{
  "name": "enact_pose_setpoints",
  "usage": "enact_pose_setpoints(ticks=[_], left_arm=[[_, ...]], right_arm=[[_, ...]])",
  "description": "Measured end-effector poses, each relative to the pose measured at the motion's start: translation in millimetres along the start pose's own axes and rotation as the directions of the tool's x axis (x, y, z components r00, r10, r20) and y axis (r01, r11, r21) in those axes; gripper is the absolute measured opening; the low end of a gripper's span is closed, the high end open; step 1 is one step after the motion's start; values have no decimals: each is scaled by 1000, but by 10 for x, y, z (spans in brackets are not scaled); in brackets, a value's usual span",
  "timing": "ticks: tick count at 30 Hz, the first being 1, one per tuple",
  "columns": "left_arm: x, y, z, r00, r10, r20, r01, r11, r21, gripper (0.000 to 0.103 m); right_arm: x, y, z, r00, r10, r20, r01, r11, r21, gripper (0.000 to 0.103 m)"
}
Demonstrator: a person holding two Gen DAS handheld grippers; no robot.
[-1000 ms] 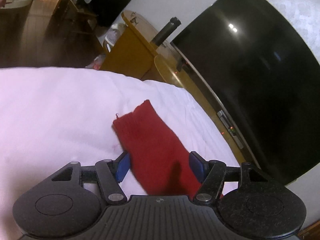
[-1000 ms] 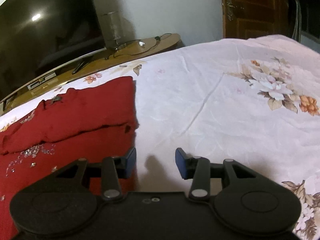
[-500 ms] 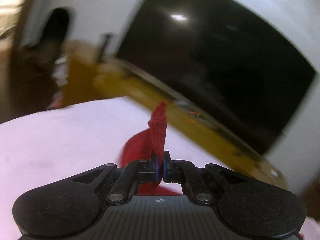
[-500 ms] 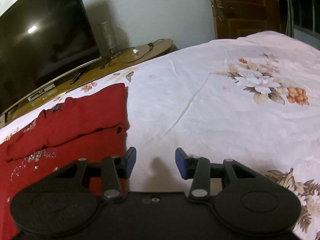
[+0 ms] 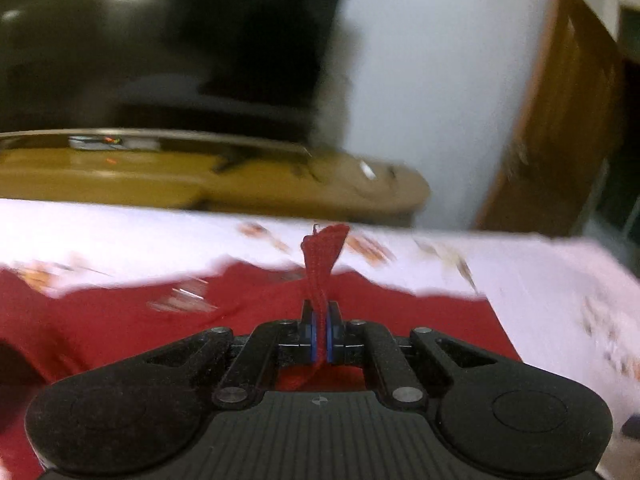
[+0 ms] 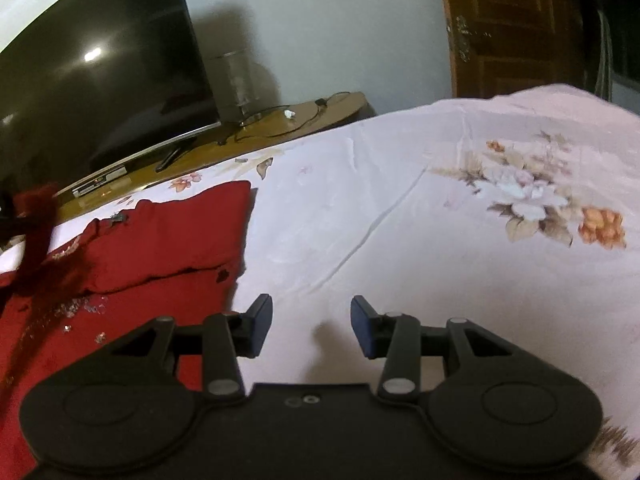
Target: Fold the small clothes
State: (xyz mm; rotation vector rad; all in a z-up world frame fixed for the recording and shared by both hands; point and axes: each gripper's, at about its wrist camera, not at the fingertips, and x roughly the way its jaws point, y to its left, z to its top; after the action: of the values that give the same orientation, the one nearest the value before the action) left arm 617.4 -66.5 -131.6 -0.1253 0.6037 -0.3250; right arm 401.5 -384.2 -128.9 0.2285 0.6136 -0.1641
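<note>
My left gripper (image 5: 320, 334) is shut on a red sleeve (image 5: 325, 264), which sticks up between the jaws above the red garment (image 5: 160, 320) spread on the bed. The left wrist view is blurred by motion. In the right wrist view the red garment (image 6: 172, 236) lies at the left with sequins on its front, and the lifted sleeve (image 6: 38, 224) hangs at the far left. My right gripper (image 6: 311, 326) is open and empty over the bedsheet just right of the garment's edge.
The bed has a pale floral sheet (image 6: 460, 220). Beyond its far edge stand a wooden TV bench (image 6: 280, 124), a large dark TV (image 6: 100, 68) and a wooden door (image 6: 516, 28).
My left gripper shut on the sleeve, lifted it and swung right, over the garment's body. My right gripper stayed open and barely moved.
</note>
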Motion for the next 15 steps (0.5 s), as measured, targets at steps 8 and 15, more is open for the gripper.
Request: enact_pose_setpoints(ticks=[8,15], left_arm=[[319,-652,-277,996,58,-67,-51,993,103,69],[-890,200,-560,974,212,85,-224,957,184,70]], right_arm=[[89,-271,155,997,63,-31,-62,997,55,53],[574,189,452,946,323,-33,-314,936,156,54]])
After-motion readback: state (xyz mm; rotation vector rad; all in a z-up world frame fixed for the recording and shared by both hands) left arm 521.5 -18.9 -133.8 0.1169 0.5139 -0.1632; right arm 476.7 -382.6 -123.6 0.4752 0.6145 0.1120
